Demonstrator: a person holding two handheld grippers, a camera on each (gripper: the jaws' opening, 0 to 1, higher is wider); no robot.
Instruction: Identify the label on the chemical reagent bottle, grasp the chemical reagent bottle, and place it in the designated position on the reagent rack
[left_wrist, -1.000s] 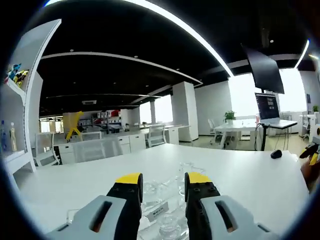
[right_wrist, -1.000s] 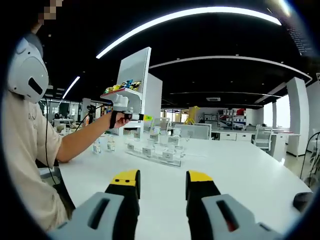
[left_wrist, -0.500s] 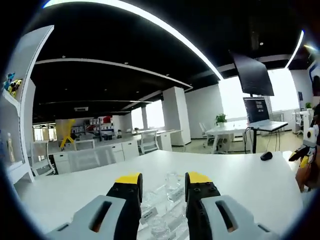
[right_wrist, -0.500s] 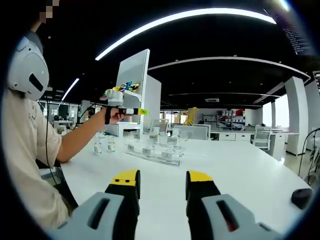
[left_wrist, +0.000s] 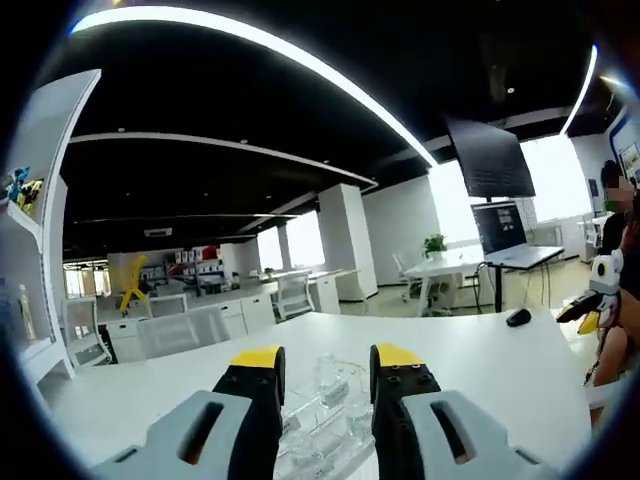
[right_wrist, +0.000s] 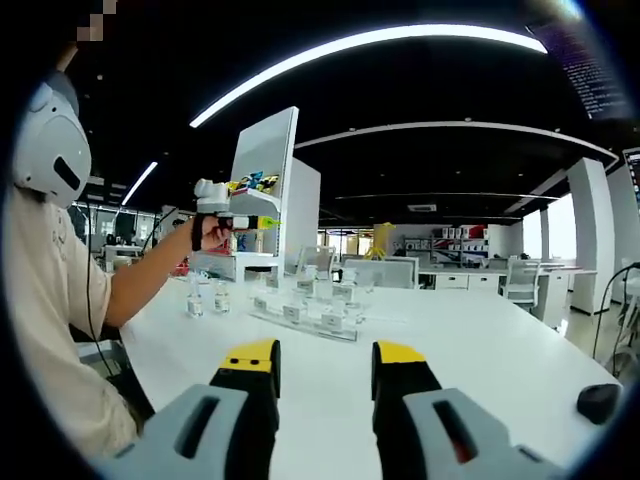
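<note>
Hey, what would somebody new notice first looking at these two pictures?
In the right gripper view, the clear reagent rack with small labelled bottles sits mid-table, and the left gripper is raised above it in the person's hand. In the left gripper view the same rack lies between open yellow-tipped jaws.

White table (right_wrist: 470, 370), clear glass bottles (right_wrist: 195, 305) on a clear rack (right_wrist: 300, 318) at ten o'clock, black mouse (right_wrist: 598, 402) (four o'clock). Both grippers (right_wrist: 325, 365) grey and black, yellow-tipped. Person's shirt (right_wrist: 45, 320): beige.
</note>
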